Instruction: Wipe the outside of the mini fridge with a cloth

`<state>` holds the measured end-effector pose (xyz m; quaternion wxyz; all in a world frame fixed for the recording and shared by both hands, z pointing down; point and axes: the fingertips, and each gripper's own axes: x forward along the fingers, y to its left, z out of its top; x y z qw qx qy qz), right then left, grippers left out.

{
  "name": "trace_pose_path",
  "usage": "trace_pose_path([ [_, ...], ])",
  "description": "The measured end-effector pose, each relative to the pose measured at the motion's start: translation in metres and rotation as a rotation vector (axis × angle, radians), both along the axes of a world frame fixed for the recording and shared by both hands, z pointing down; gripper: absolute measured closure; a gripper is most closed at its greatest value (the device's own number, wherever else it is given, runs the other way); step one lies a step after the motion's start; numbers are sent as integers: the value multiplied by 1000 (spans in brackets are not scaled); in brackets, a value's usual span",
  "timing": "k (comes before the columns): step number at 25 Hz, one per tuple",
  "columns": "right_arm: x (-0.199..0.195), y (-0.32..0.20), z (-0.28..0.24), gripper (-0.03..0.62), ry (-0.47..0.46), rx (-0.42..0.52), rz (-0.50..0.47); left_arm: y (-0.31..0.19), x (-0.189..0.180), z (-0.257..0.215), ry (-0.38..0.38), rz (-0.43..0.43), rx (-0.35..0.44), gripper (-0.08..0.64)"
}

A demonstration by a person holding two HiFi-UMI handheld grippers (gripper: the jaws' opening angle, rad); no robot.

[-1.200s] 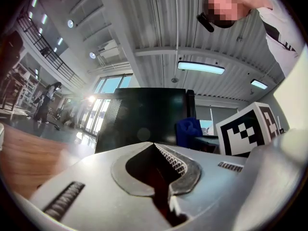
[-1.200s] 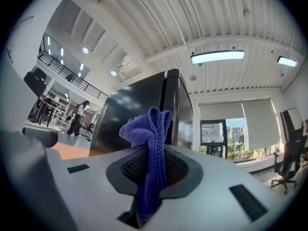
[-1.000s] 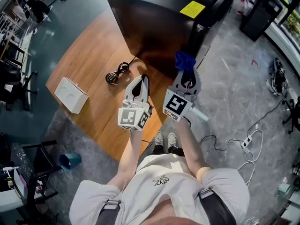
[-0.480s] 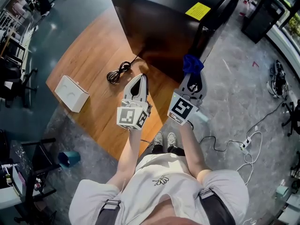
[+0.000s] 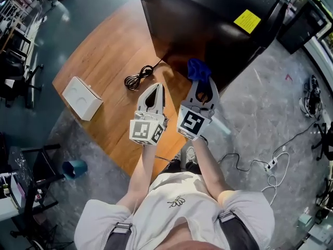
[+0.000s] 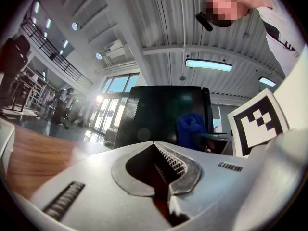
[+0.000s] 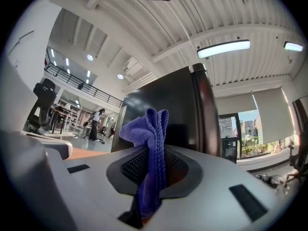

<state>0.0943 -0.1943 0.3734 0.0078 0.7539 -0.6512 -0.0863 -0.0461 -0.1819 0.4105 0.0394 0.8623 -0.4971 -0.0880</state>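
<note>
The black fridge (image 5: pixel 208 30) stands on the round wooden surface (image 5: pixel 104 56) ahead of you. A white box (image 5: pixel 82 98) lies near the surface's left edge. Your left gripper (image 5: pixel 155 87) hovers over the wood, jaws together on nothing. Your right gripper (image 5: pixel 200 82) is clamped on the blue cloth (image 5: pixel 196 69), bunched by the fridge's lower side; contact cannot be told. A coiled cable (image 5: pixel 136 78) lies beside the fridge.

Mini fridge (image 5: pixel 208 35) cut off at head view's top edge. Yellow label (image 5: pixel 246 21) print too small to read.
</note>
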Motion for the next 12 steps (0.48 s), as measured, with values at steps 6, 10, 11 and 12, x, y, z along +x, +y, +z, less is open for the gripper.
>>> trace_pose_path([
  [6,-67,-61,33,530,5,-39,-87,-22,-42,25,-22,-46,-46,555],
  [10,-113,-110,55,531,7,-53,-127,-41,-80,47,-16,-99,-87,555],
  [11,-123,-123,61,531,9,-59,-129,-45,-90,53,-7,-113,-97,555],
  [12,-132,-135,68,531,11,-67,-130,-48,-98,58,1,-124,-104,555],
])
